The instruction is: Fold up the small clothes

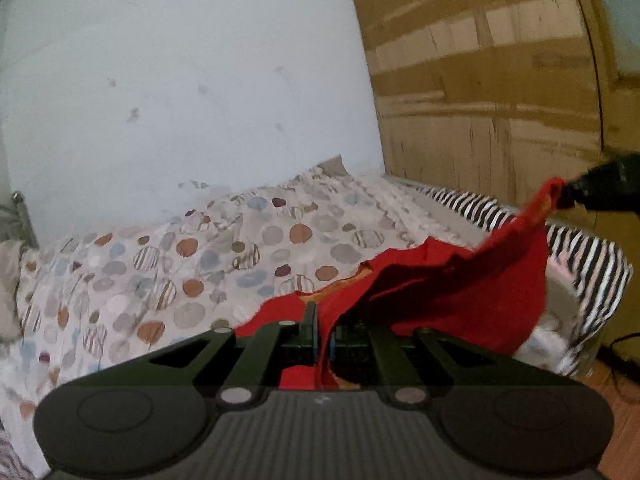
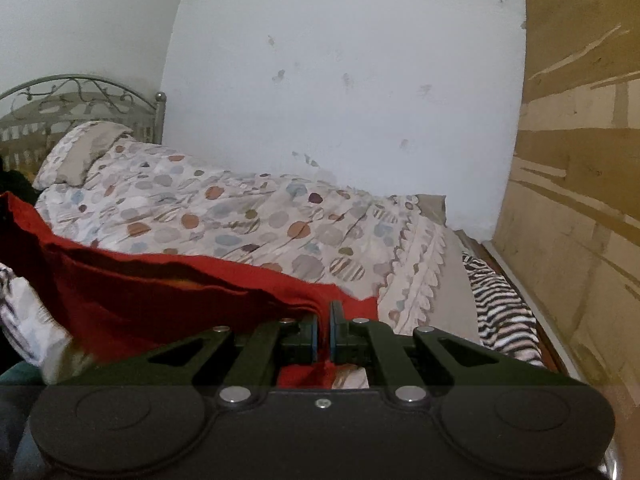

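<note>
A small red garment (image 1: 460, 292) hangs stretched in the air above the bed, held at two ends. My left gripper (image 1: 323, 320) is shut on one edge of it, the cloth pinched between the pads. The other gripper (image 1: 572, 196) shows at the right edge of the left wrist view, clamped on the far corner. In the right wrist view my right gripper (image 2: 324, 312) is shut on the red garment (image 2: 160, 292), which runs off to the left and sags in the middle. An orange inner layer peeks out along its fold.
Below lies a bed with a spotted bedspread (image 1: 192, 256) and a pillow (image 2: 84, 152) by a metal headboard (image 2: 72, 100). A zebra-striped cloth (image 2: 500, 312) lies at the foot. A wooden wardrobe (image 1: 500, 80) stands on the right, a pale wall (image 2: 340, 80) behind.
</note>
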`<state>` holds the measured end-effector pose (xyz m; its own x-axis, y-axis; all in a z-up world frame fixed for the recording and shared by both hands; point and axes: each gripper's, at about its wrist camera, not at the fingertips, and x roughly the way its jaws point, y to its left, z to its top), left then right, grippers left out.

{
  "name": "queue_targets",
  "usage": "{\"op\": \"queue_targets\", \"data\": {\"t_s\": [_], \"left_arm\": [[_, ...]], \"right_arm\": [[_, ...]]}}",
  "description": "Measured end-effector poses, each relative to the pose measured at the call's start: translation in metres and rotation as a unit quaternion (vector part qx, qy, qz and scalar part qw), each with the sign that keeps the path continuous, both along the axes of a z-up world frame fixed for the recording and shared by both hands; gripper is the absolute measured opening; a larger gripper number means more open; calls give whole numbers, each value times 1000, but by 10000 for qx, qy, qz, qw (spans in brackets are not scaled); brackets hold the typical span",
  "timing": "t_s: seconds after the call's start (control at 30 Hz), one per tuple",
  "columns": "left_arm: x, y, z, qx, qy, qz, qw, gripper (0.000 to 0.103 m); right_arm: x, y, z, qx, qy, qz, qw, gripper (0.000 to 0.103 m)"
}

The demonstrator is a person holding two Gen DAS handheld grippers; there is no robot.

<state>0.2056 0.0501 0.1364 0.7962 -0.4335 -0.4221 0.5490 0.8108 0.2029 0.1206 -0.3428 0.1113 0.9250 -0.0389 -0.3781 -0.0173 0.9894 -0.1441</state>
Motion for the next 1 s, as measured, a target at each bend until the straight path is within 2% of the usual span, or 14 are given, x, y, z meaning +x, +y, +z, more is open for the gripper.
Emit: {"op": "queue_targets", "data": {"t_s": [0.2, 0.43, 0.67, 0.93, 1.0], "left_arm": [[97, -23, -7, 393, 264, -15, 9989, 5], [200, -38, -48, 414, 885, 322, 9947, 5], [256, -35, -88, 311, 1427, 458, 9882, 6], [295, -31, -122, 24, 2079, 585, 9764, 6], [299, -32, -126, -10, 2162, 628, 9743, 11]], "right_arm": [[93, -17, -8, -72, 221, -46, 9997, 5], [188, -27, -41, -44, 706, -139, 9974, 5], [247, -30, -77, -124, 1164, -192, 9929, 5], [282, -32, -115, -69, 1554, -268, 9875, 5], [289, -34, -123, -8, 1630, -303, 9862, 6]]}}
